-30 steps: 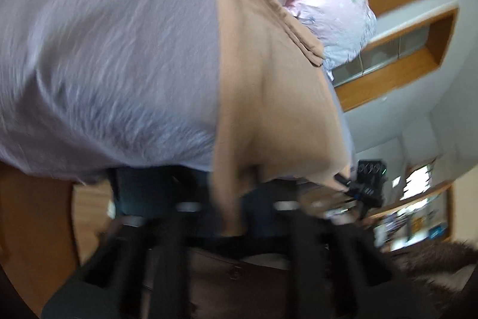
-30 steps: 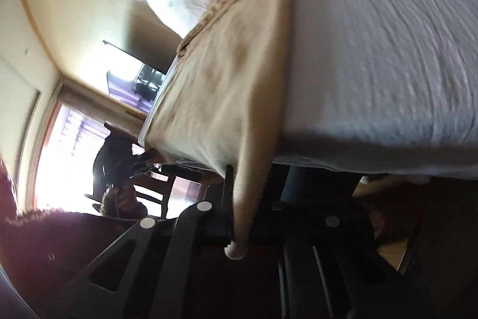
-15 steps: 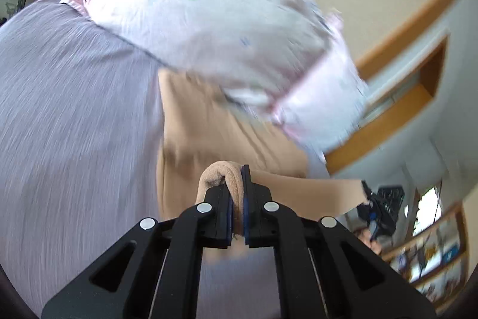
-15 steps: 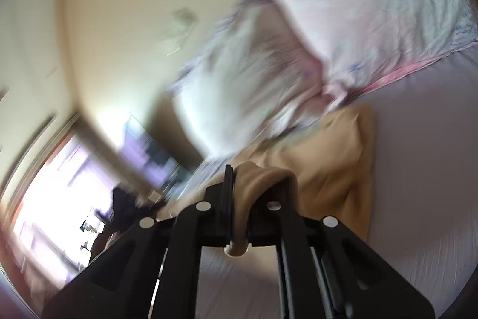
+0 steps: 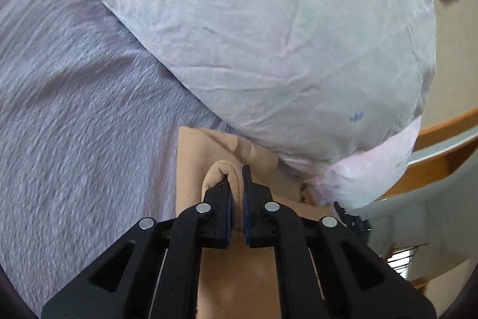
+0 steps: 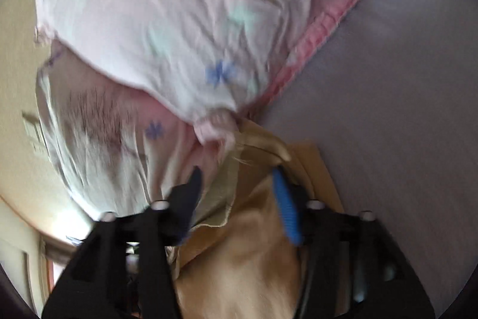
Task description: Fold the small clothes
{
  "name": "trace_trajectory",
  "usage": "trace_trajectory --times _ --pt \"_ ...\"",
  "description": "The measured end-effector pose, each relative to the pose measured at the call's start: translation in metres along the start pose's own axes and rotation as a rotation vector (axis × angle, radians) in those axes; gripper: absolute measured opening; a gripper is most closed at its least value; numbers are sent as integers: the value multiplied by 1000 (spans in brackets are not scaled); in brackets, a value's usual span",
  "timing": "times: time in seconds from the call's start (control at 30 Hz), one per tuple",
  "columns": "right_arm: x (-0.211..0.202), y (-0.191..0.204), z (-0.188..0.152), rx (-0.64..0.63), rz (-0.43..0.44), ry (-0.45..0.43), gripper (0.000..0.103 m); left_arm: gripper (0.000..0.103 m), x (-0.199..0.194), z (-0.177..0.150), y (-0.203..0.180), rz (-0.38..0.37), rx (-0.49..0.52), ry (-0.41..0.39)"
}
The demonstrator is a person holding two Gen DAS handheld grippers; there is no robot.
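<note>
Bedsheet point(image 5: 74, 109): grey-lilac, ribbed, fills left side of left wrist view; work surface.
Left gripper point(image 5: 236, 193): jaws narrow, clamped on a rolled edge of the garment; fabric bulges up between the pads.
Garment point(image 5: 206, 166): small tan cloth, flat on the sheet, far edge tucked right against the pillow.
Pillow point(image 5: 269, 35): white, clover print, just beyond the garment, touching its far edge.
Right gripper point(image 6: 239, 184): jaws wide, nothing pinched; blue pad point(image 6: 286, 208) exposed; hovering over the cloth's folded layers. View blurred, so contact with fabric not certain.
Garment, right view point(image 6: 239, 259): doubled layers visible, one edge overlapping another near the pillow corner.
Progress: judged mid-fold. One fold looks laid over, right side let go, left side not yet released.
Left to do: drop left corner, flatten, likely at least one more fold.
Risk: pillow crowds far edge, may snag or skew it.
</note>
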State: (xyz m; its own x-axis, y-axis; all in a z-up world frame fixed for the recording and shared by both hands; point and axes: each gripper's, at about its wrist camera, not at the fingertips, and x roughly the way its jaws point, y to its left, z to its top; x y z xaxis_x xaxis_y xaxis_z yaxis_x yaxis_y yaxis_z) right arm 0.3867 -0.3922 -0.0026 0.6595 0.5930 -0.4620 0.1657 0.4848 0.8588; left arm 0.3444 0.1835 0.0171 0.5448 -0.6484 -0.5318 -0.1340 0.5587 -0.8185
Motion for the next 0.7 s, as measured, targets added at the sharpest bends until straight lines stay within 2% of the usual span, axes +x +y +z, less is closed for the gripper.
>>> trace_trajectory --times 0.07,0.23,0.3,0.37,0.4,0.43,0.47,0.5,0.63,0.7 --pt "2 -2 6 9 -5 -8 63 6 -3 7 3 -22 -17 -10" --pt "2 0 10 -54 -61 4 63 8 -8 12 1 -59 -14 -13" --pt "-5 4 8 -88 -82 -1 63 20 -16 10 2 -85 -4 -42" --pt "-14 8 4 -117 -89 -3 65 96 -39 9 1 -109 9 -160" --pt "-16 13 0 -128 -86 -4 66 101 -58 7 1 -154 15 -255" --pt "-20 17 -5 -142 -81 -3 67 101 -68 8 0 -185 30 -293" --pt "-29 21 -9 -162 -71 -2 68 101 -73 8 -3 -180 48 -289" --pt "-42 26 -15 -154 -90 35 68 101 -76 6 -6 -143 71 -254" --pt "-74 45 -32 -263 -52 33 77 101 -67 -24 -12 41 187 -83" --pt "-81 52 -37 -297 -45 45 78 99 -56 -42 -2 83 185 1"
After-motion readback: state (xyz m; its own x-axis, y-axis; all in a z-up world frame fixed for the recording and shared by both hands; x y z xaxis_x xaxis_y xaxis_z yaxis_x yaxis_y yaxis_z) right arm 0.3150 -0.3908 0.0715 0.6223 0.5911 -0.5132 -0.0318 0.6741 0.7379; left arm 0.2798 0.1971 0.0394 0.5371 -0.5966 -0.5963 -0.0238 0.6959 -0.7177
